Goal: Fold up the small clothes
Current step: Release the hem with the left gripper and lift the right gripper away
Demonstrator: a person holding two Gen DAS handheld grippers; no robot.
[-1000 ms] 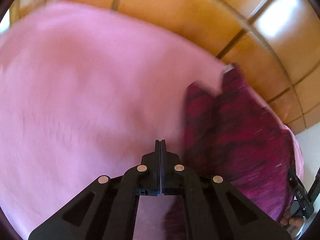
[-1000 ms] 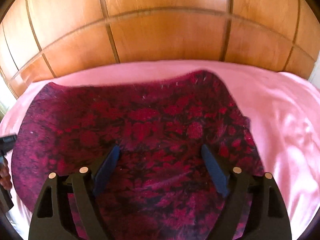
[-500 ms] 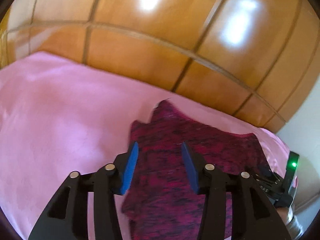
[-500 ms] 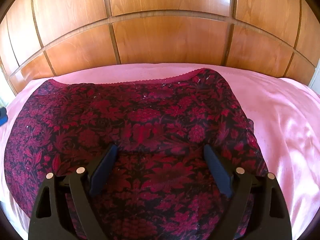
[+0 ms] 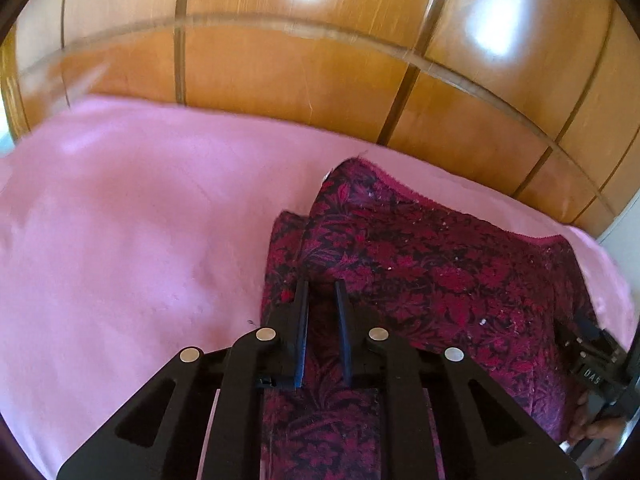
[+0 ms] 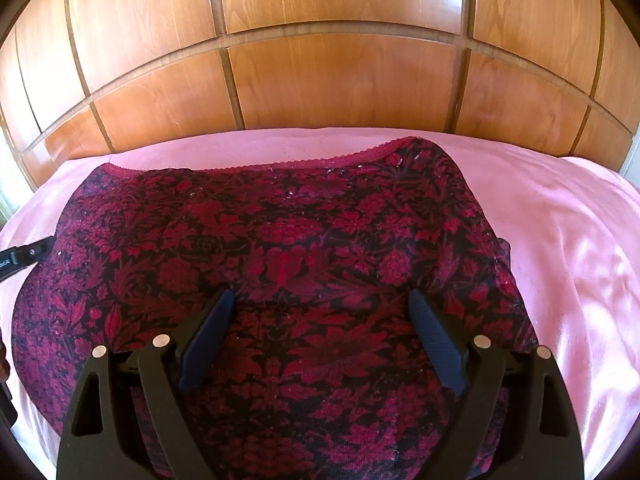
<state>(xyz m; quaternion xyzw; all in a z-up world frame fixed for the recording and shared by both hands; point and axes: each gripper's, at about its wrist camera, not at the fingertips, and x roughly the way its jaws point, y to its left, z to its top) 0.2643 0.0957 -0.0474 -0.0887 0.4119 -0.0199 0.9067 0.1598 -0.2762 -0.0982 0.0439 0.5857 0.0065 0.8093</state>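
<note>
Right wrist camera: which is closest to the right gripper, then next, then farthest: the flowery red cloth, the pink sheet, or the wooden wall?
1. The flowery red cloth lies right under and between the open fingers of the right gripper.
2. The pink sheet spreads out beyond the cloth, to the sides and behind.
3. The wooden wall stands at the back, past the sheet.

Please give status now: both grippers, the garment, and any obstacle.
Left gripper nearly closed over garment, grip unclear. Right gripper open above it. Nothing in the way.
</note>
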